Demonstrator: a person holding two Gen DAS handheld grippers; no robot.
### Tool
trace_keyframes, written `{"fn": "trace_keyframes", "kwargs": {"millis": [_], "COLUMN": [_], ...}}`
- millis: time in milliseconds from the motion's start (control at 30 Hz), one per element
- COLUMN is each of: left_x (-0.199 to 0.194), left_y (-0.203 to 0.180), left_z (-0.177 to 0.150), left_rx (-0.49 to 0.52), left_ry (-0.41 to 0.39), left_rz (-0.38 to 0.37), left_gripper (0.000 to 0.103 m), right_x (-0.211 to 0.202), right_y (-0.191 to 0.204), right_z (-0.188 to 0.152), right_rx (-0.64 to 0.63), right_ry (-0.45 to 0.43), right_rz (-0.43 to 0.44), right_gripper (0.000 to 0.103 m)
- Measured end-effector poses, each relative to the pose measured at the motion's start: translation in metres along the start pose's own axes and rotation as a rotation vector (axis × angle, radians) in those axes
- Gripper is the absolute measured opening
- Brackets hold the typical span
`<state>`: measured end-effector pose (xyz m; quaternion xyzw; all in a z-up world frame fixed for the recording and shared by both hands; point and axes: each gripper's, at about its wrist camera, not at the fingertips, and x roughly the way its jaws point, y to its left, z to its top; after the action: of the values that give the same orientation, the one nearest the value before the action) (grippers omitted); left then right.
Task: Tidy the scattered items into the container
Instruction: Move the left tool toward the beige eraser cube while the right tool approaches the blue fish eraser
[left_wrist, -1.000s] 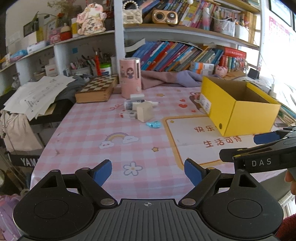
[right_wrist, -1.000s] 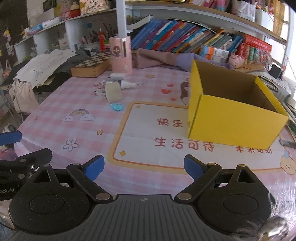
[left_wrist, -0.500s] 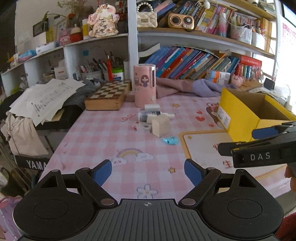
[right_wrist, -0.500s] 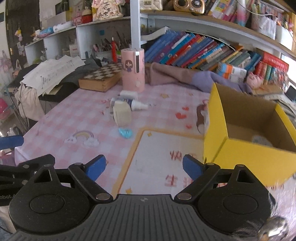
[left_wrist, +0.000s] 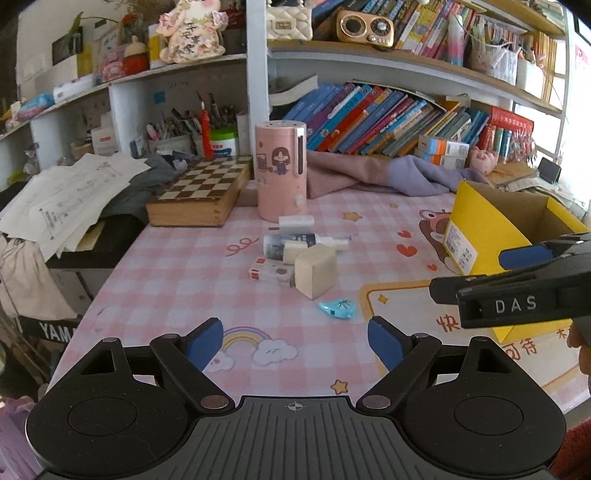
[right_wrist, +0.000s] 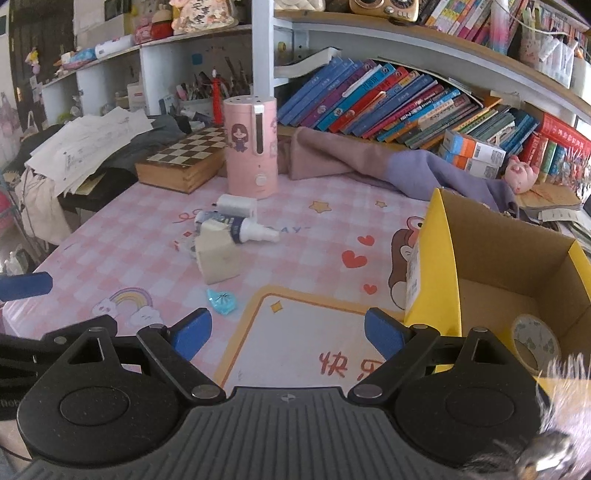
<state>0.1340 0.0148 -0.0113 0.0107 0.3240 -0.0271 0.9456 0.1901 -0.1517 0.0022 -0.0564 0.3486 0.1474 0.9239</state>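
Messy study corner here: bookshelves crammed behind a desk with a pink checked tablecloth (left_wrist: 177, 280). Both grippers are empty, jaws spread wide, the left gripper (left_wrist: 295, 341) and the right gripper (right_wrist: 286, 334) hovering at the near edge. The scattered stuff sits in a clump at about 12 o'clock from the left one: a beige block (left_wrist: 316, 271), a small white spray bottle (right_wrist: 240, 225) lying on its side, a white spool (right_wrist: 236, 206) and a little blue trinket (left_wrist: 338, 309) nearest. I'd go for the blue trinket first since it's loose and apart from the pile, coming in low because it's flat. The yellow box (right_wrist: 432, 266) at 2 o'clock is open-topped, with one tape roll (right_wrist: 533, 341) inside already.
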Motion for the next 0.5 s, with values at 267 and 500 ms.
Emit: {"fn": "trace_keyframes", "kwargs": {"millis": [267,500], "left_x": [0.021,0.041], "left_y": [0.000,0.000], "left_z": [0.008,0.021], "left_rx": [0.013,0.061], "left_ry": [0.029,0.028], "left_rz": [0.024,0.044], "left_gripper": [0.088,0.088], "right_x": [0.026,0.050], "right_y": [-0.010,-0.015], "right_z": [0.010,0.022], "right_rx": [0.020,0.029], "right_ry": [0.024,0.031], "right_rz": [0.026,0.049], "right_gripper": [0.091,0.091]}}
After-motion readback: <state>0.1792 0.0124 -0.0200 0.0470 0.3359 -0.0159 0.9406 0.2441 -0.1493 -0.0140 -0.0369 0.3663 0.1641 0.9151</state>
